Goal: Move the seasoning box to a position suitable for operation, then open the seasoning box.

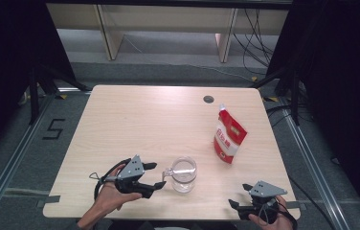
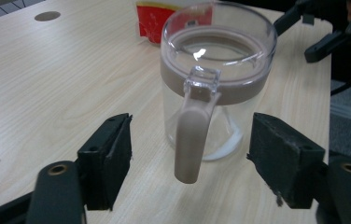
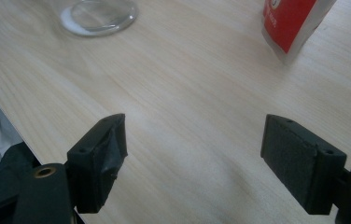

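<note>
I have the left tool (image 1: 155,176) spread wide around the jar's handle (image 2: 191,135), probably about to clamp, while the right tool (image 1: 239,195) idles released at lower right.

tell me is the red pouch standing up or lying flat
Standing up. The red pouch sits on its base on the table, spout at the top, leaning slightly.

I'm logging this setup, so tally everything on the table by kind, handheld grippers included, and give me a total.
Clear glass jar with brown rim and beige handle: 1
Red and white stand-up pouch: 1
Black handheld grippers, fingers spread: 2, left gripper and right gripper
Total: 4
</note>
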Demonstrator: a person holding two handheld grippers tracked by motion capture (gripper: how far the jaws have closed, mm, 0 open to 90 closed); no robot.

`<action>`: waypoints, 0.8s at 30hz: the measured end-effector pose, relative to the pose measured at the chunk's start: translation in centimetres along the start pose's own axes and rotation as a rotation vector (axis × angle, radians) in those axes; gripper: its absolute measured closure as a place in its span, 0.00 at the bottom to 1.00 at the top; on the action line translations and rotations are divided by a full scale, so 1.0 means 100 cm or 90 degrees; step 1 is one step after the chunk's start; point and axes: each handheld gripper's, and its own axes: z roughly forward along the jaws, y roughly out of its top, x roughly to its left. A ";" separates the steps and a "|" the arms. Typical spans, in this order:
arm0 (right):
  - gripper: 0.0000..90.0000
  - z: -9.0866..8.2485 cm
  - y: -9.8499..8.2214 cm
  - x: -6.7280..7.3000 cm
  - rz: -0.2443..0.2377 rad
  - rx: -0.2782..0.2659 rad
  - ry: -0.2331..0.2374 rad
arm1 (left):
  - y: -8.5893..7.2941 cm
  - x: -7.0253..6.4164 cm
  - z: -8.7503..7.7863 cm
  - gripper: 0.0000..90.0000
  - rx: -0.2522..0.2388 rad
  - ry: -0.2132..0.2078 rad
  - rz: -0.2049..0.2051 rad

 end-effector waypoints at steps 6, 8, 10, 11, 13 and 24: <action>0.25 0.001 0.001 0.000 -0.008 -0.002 -0.002 | 0.007 0.000 -0.007 0.30 -0.017 0.008 -0.027; 0.23 0.001 0.002 -0.001 -0.003 -0.013 -0.002 | 0.009 -0.001 -0.007 0.32 -0.022 0.007 -0.032; 0.20 0.002 0.002 -0.001 -0.001 -0.017 -0.001 | 0.011 0.000 -0.008 0.36 -0.022 0.010 -0.027; 0.17 0.002 0.002 -0.001 -0.004 -0.022 -0.002 | 0.012 0.000 -0.008 0.40 -0.029 0.010 -0.027; 0.18 0.002 0.003 -0.002 -0.009 -0.028 0.012 | 0.014 -0.002 -0.010 0.50 -0.043 0.028 -0.046; 0.23 0.004 0.010 0.005 -0.029 -0.059 0.037 | 0.025 -0.007 -0.004 0.90 -0.043 0.042 -0.026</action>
